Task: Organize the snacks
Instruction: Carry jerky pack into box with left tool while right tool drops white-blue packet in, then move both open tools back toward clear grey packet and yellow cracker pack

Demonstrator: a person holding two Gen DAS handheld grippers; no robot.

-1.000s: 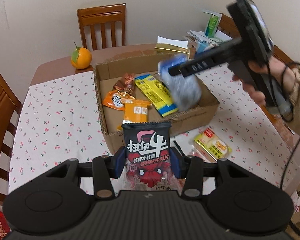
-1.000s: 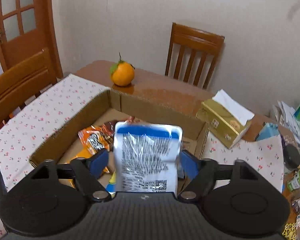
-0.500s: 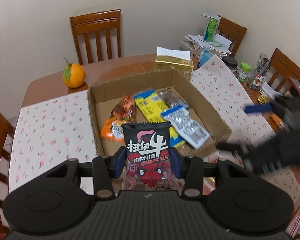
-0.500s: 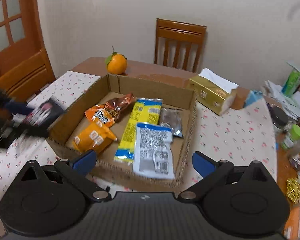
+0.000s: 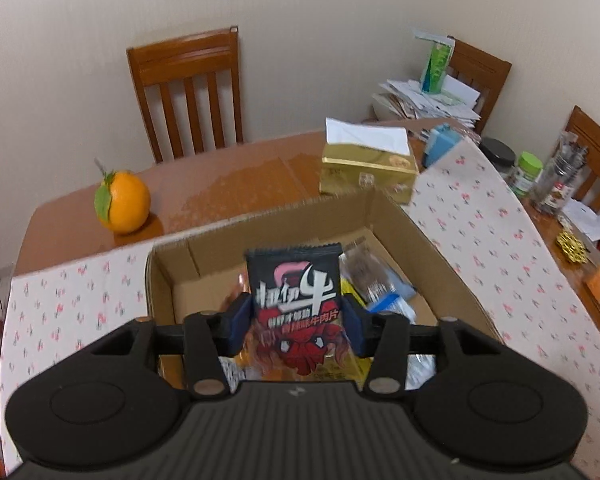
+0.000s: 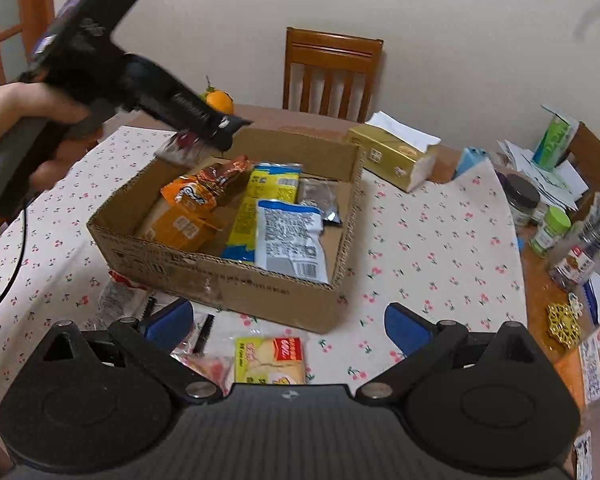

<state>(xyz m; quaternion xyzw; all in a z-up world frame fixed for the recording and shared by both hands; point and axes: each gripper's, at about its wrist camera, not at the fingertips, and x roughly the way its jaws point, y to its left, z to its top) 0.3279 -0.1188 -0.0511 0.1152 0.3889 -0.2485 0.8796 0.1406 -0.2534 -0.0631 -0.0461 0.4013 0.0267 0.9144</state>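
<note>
A: What does the label say?
B: The black beef-jerky packet (image 5: pixel 295 300) with the red bull reads "牛肉片", sitting between the left gripper (image 5: pixel 298 322) fingers over the brown cardboard box (image 6: pixel 236 280).
A: Gripped?
B: The fingers are opening; a second ago they pinched it.
A: Right gripper (image 6: pixel 288 326)?
B: Spread wide, empty. Its blue-and-white packet (image 6: pixel 290 242) now lies in the box, one of five there.
</note>
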